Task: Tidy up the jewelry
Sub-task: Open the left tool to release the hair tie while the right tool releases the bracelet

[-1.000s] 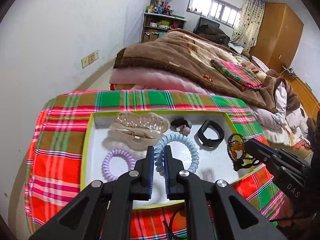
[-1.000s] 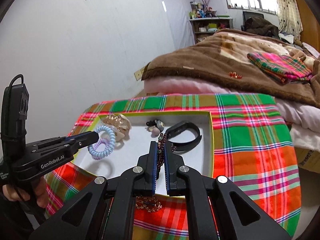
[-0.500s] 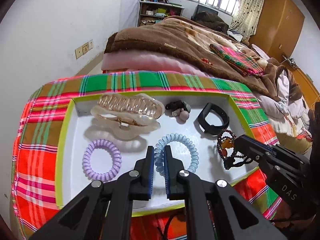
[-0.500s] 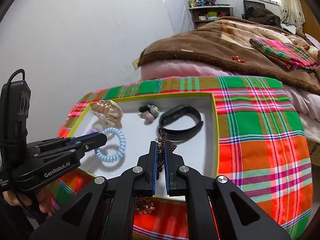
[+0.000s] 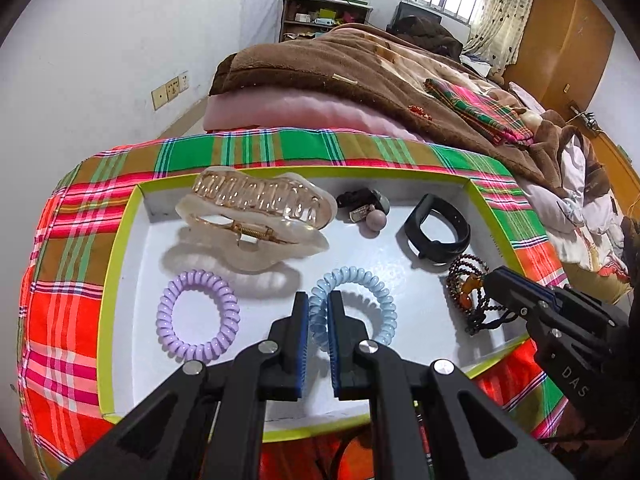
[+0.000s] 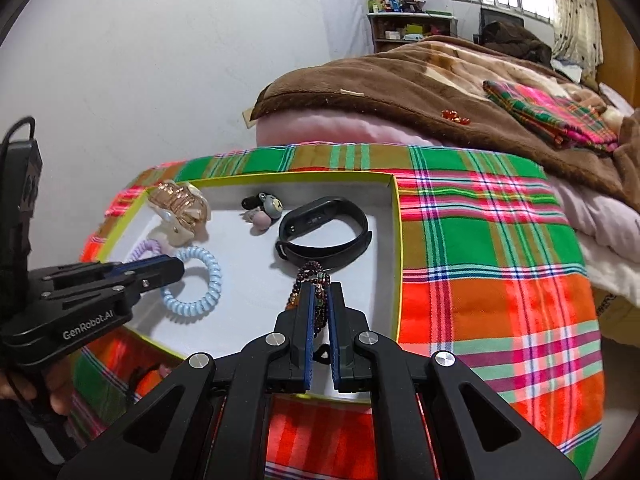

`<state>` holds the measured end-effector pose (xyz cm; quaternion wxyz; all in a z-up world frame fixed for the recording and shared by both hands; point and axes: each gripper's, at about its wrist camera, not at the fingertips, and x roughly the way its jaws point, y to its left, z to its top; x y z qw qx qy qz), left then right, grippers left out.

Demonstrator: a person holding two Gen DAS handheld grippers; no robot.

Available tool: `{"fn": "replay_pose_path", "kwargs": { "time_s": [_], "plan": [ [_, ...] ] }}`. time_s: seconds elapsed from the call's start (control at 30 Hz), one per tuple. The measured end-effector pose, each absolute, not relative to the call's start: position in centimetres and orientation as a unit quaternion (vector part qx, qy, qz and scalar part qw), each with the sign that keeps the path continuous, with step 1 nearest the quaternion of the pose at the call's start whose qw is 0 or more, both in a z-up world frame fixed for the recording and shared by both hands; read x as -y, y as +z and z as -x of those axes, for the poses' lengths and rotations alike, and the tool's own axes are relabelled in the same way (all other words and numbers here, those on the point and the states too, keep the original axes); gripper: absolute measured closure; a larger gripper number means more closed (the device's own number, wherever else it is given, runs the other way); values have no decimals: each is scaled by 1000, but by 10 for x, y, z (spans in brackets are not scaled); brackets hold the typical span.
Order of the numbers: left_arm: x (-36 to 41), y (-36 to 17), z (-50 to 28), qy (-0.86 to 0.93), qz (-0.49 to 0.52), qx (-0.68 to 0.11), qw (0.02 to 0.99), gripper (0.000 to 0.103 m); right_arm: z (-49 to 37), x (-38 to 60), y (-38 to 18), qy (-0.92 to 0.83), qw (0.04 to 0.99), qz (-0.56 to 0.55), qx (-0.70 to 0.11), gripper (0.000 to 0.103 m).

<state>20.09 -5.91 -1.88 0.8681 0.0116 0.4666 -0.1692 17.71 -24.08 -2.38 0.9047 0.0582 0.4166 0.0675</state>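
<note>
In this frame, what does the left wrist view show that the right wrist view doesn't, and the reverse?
Only the left wrist view shows the purple coil hair tie whole, and the clear claw clip broadside. Only the right wrist view shows the wide plaid cloth right of the tray. Both show the left tool shut on the blue coil hair tie, the right tool shut on the bead bracelet, and the black band.
</note>
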Motion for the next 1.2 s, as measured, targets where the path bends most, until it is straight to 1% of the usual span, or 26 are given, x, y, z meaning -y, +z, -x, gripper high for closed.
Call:
{"fn": "replay_pose_path", "kwargs": {
  "time_s": [0.8, 0.83, 0.87, 0.9, 1.2],
  "plan": [
    [61, -21, -199, -167, -9, -472, 865, 92, -177, 236, -23, 47, 909, -21, -413, 97],
    [61, -21, -199, -167, -9, -472, 866, 89, -176, 236, -23, 47, 910, -22, -411, 97],
    [61, -20, -199, -166, -10, -472, 866, 85, -176, 236, -22, 47, 911, -22, -410, 97],
    [60, -20, -198, -165, -9, -473, 866, 83, -176, 236, -22, 46, 911, -23, -409, 96],
    [59, -14, -196, -165, -8, -469, 868, 77, -172, 236, -18, 42, 913, -22, -405, 92]
  ]
}}
